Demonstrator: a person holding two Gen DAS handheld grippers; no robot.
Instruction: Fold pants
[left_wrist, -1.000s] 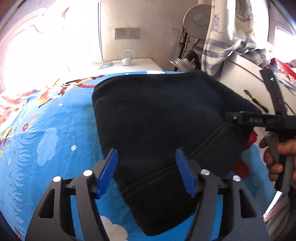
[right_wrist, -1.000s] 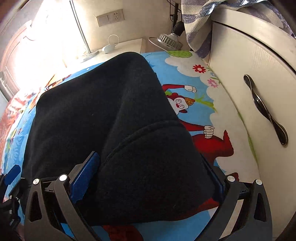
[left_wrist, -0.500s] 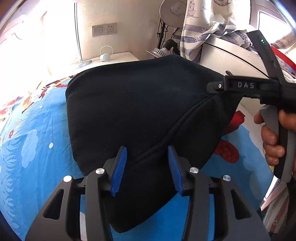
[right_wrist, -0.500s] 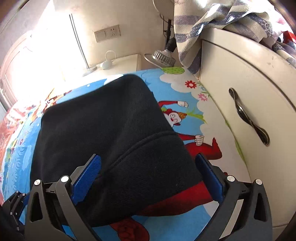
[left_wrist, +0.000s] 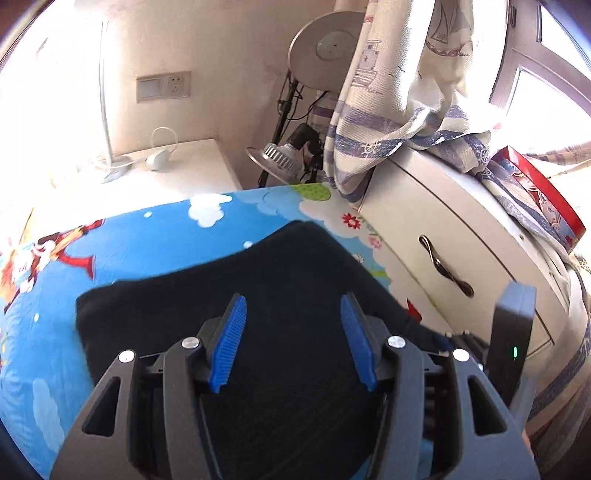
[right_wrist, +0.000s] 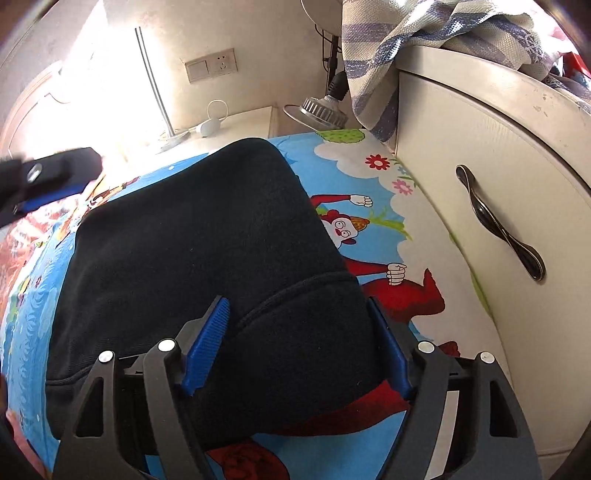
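The black fleece pants (left_wrist: 288, 280) lie folded in a thick bundle on the blue cartoon bed sheet (left_wrist: 155, 236). They also show in the right wrist view (right_wrist: 207, 236). My left gripper (left_wrist: 293, 343) is open and empty, held above the bundle. My right gripper (right_wrist: 295, 343) is open, its blue pads either side of the near hem end of the pants without pinching it. The left gripper's fingertip (right_wrist: 55, 173) shows at the left edge of the right wrist view.
A white cabinet (right_wrist: 480, 177) with a dark handle (right_wrist: 498, 229) stands tight along the bed's right side, with striped cloth (left_wrist: 388, 110) draped over it. A white nightstand (left_wrist: 177, 166), a lamp (left_wrist: 280, 158) and a wall socket (left_wrist: 164, 86) are at the far end.
My left gripper has opened wider and risen off the pants, which have dropped flat onto the sheet. The right gripper stays open around the near end.
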